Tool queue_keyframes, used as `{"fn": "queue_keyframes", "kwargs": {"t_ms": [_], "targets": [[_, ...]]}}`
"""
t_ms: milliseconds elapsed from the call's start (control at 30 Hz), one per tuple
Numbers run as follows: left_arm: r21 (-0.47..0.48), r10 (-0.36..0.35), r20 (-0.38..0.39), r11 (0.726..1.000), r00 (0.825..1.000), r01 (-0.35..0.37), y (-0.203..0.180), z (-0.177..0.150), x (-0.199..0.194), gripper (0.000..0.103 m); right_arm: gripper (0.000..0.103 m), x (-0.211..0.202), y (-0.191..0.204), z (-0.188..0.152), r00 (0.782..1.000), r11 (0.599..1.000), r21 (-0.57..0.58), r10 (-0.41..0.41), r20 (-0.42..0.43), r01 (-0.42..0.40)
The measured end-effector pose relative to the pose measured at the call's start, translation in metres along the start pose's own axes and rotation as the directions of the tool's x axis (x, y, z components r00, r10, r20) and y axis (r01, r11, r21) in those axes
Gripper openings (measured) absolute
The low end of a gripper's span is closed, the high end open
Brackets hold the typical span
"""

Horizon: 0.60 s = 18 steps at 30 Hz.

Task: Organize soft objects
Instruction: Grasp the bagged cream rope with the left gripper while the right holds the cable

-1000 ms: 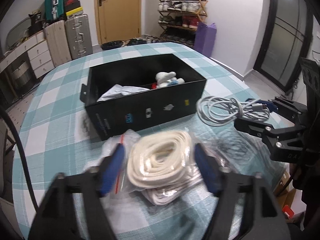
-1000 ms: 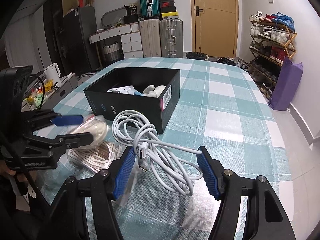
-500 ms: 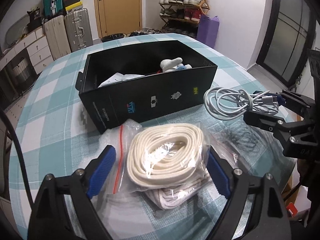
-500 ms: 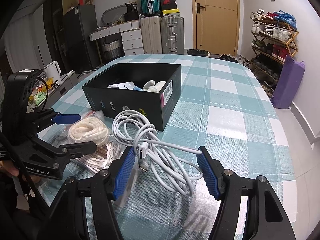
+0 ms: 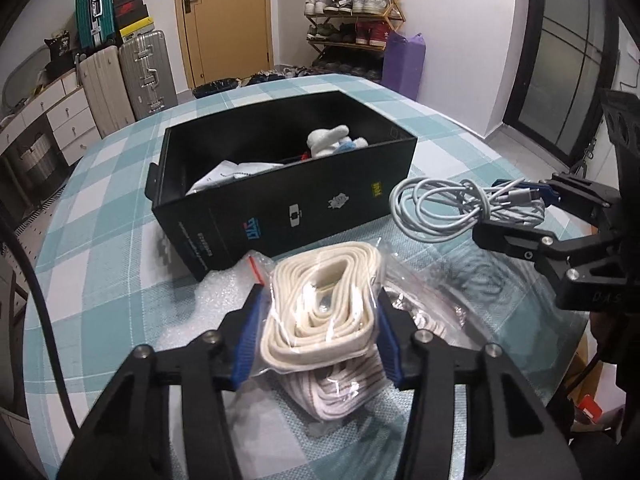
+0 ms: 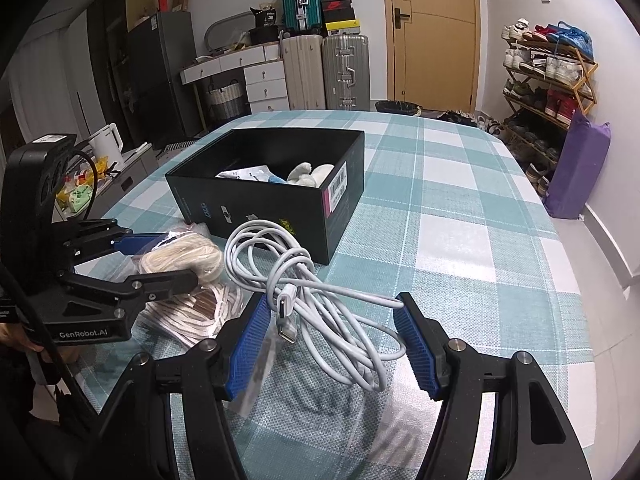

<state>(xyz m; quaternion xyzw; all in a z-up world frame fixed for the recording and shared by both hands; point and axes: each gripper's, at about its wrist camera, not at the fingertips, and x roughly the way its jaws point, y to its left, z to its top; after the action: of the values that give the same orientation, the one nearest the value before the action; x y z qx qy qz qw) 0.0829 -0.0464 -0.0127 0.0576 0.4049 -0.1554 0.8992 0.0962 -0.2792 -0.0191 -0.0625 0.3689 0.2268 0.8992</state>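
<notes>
My left gripper is shut on a clear bag of cream webbing strap, held just above a second bagged strap on the table. It also shows in the right wrist view. My right gripper is shut on a coil of white cable, its loops hanging between the blue pads; it also shows in the left wrist view. An open black box stands behind both, holding a white plush toy and a white packet.
The table has a teal-and-white checked cloth. A clear plastic bag lies under the right gripper. Suitcases, a drawer unit and a shoe rack stand beyond the table.
My left gripper has closed from wide open onto the bagged cream strap and lifted it slightly. My right gripper keeps holding the cable, little moved.
</notes>
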Motion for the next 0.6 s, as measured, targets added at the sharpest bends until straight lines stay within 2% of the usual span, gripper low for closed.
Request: {"fn": "queue_keyframes", "kwargs": {"t_ms": [600], "targets": [[-0.087, 0.026, 0.114, 0.996, 0.993, -0.016, 0.022, 0.02, -0.046, 0.048, 0.065, -0.034, 0.018, 0.021, 0.995, 1.0, -0.014, -0.003, 0.104, 0.004]]}}
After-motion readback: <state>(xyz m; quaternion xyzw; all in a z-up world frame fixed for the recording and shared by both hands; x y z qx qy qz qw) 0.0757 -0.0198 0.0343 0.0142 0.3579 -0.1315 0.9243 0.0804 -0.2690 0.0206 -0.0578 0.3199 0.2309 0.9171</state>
